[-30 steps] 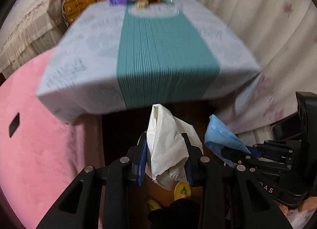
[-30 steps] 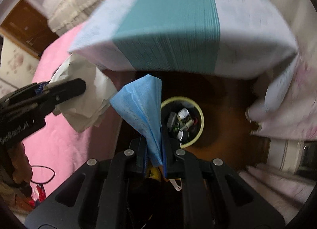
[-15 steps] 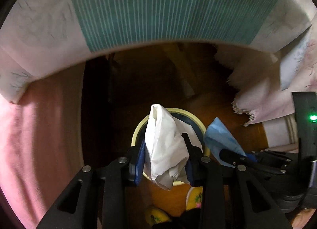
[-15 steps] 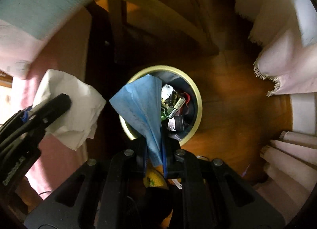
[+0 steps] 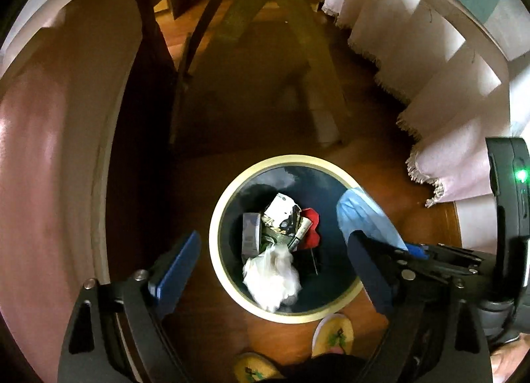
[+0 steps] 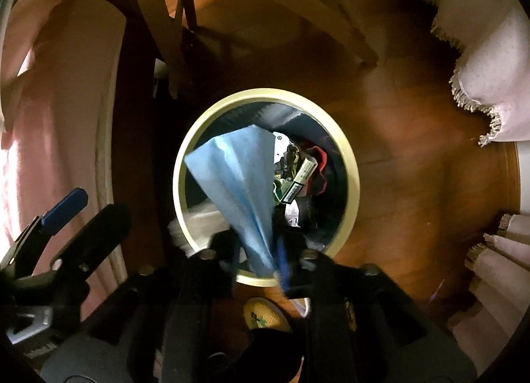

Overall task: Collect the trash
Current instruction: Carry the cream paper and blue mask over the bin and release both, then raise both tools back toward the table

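Note:
A round bin with a cream rim (image 5: 217, 227) (image 6: 351, 158) stands on the wooden floor below both grippers. My left gripper (image 5: 275, 267) is open and empty above it. A crumpled white tissue (image 5: 271, 275) is blurred inside the bin, on top of packets and other trash (image 5: 281, 220). My right gripper (image 6: 258, 257) holds a blue face mask (image 6: 238, 177) over the bin's near side; its jaws look blurred and slightly parted. The mask also shows in the left wrist view (image 5: 362, 217).
Wooden table legs (image 5: 271, 35) stand beyond the bin. A pink cover (image 5: 49, 151) hangs on the left, fringed pale cloth (image 5: 440, 164) on the right. Yellow slippers (image 5: 333, 333) are at the bin's near edge.
Both grippers tilted down from the table to above the bin. My left gripper opened and the white tissue dropped into the bin. The right gripper's jaws look to be loosening on the mask.

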`<state>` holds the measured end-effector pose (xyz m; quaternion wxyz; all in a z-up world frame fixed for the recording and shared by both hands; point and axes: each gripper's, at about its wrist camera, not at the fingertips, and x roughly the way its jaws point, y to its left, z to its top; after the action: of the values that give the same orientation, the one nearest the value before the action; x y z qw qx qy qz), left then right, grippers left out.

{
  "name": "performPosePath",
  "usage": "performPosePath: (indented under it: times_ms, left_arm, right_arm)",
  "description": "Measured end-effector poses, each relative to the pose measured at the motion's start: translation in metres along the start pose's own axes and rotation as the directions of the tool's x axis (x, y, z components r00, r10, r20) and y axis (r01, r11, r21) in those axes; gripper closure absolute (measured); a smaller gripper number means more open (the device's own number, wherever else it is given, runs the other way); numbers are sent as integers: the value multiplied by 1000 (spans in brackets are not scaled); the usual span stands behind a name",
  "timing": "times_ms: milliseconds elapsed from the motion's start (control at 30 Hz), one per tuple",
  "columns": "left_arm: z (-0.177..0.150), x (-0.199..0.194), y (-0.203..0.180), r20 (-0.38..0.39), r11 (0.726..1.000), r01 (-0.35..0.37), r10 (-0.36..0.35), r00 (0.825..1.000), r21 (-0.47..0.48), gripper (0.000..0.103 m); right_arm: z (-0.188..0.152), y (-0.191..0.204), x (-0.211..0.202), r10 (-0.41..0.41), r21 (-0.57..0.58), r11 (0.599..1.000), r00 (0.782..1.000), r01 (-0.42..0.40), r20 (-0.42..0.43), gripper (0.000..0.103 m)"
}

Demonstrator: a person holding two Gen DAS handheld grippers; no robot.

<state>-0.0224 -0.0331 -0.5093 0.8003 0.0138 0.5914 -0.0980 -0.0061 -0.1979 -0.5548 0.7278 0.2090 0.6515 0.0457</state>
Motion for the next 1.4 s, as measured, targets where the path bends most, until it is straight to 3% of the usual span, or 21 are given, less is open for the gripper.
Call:
performPosePath:
  times_ms: [67,200,367,567,767,1067,1267,1400]
  left_arm:
    - [-4,-5,3,18,1000,-1,1,1000,-13,11]
    - [-4,-20,10,42,999,8,-5,999,-52,11]
    - [-2,-70,11,65,996,20,-15,998,-86,11]
    - [7,-163,2,113,997,10,-2,994,-71,11]
    - [17,-278,8,169,996,14,1,986,-92,11]
    - [29,-438,19,300,997,-4,25,954,-72,11]
    - [43,-519,28,381,999,-24,35,924,-34,11]
    - [51,-570,37,447,1000,-26,28,894,-12,11]
  right_arm:
    - [-1,1,-3,4,-10,1000,1000,-4,9,50]
    - [-5,-5,-8,25,-17,1000,999,-25,21,49]
    - [-9,5,-42,13,-36,999,999,-11,46,49]
    - [-16,36,-119,6,-82,997,998,-1,62,49]
    - [-28,76,-221,22,-126,992,994,-9,104,49]
    - [-43,156,-373,74,-249,969,969,-14,235,49]
    - [-50,201,-459,115,-305,952,930,-4,348,49]
    - [-54,226,-503,132,-320,947,898,11,421,49]
